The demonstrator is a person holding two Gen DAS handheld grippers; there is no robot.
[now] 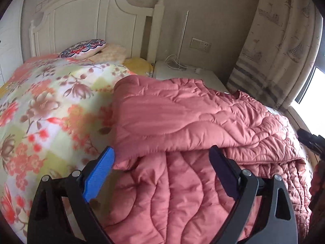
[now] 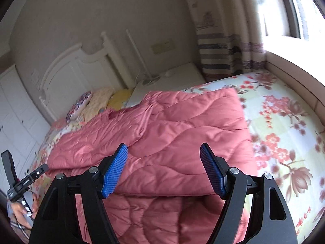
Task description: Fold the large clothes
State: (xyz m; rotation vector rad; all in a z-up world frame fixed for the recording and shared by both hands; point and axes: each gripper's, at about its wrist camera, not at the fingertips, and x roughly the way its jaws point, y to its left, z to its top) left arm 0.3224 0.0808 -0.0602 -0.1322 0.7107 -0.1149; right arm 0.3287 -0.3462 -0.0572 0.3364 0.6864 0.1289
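The pink quilted garment (image 1: 182, 122) looks soft, bulky, slippery; its near folded edge suits gripping; left tongs (image 1: 162, 154) and right tongs (image 2: 164, 152) released

Right claw (image 2: 163, 154): jaws apart, nothing between pads, hovering over pink quilted garment (image 2: 162, 130).
Garment: folded over itself on floral bedspread (image 2: 284, 134).
Left claw (image 2: 12, 174): hand-held, at left edge.

Quilted pink garment (image 1: 182, 126) satiny cloth; floral bedspread (image 1: 50, 101) matt cloth.
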